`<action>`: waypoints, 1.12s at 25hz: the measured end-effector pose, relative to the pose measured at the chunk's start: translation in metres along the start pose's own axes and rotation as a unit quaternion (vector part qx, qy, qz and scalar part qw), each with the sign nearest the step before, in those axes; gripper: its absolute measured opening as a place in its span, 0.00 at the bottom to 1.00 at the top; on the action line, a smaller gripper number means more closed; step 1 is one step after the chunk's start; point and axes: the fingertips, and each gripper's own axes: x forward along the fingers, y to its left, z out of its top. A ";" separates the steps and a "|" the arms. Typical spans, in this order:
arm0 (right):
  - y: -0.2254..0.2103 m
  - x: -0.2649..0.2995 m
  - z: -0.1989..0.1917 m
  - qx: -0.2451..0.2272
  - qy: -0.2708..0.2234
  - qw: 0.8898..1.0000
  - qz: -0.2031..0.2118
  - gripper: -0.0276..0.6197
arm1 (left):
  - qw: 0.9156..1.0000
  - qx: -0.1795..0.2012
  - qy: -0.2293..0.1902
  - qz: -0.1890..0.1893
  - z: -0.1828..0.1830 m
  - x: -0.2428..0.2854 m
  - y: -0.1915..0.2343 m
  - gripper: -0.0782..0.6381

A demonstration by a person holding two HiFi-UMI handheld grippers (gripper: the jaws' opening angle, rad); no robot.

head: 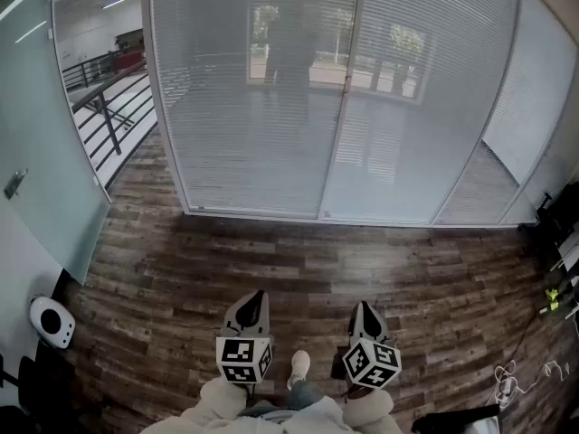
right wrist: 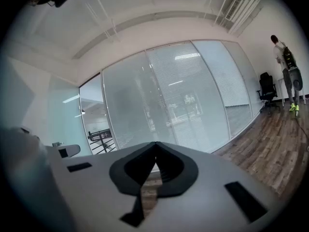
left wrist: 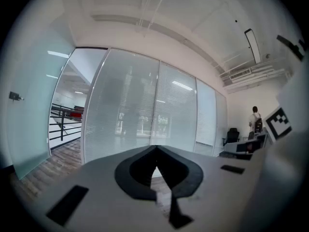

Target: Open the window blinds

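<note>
Dark wood-plank floor point(head: 317, 269) runs up to a glass wall point(head: 425, 152). Its white slatted blinds point(head: 271, 107) hang fully lowered with the slats turned shut, covering the panes down to the floor track. Pale, bright shapes show faintly through the slats.

The blinds stand straight ahead of the person, well apart from both grippers. At the bottom of the head view, the left gripper point(head: 255, 301) and right gripper point(head: 364, 308) are held side by side, pointing toward the wall. Each has its jaws pressed together with nothing between them. The toe of a white shoe point(head: 299, 365) shows between the two grippers.

Left of the blinds are a frosted glass panel point(head: 36, 152) and a black railing point(head: 104, 107). Only the gripper views show the white ceiling point(right wrist: 145, 13), a black office chair point(right wrist: 267, 88), and a person point(right wrist: 285, 64) standing at the far right, back turned.
</note>
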 end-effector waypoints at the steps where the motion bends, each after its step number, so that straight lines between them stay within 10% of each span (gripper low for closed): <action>1: -0.001 0.010 0.002 0.001 0.000 1.000 0.000 0.06 | 1.000 0.001 0.000 0.001 0.001 0.009 0.004 0.11; 28: -0.100 0.373 0.104 -0.005 0.007 1.000 0.007 0.06 | 1.000 0.004 0.025 -0.016 0.036 0.383 0.029 0.11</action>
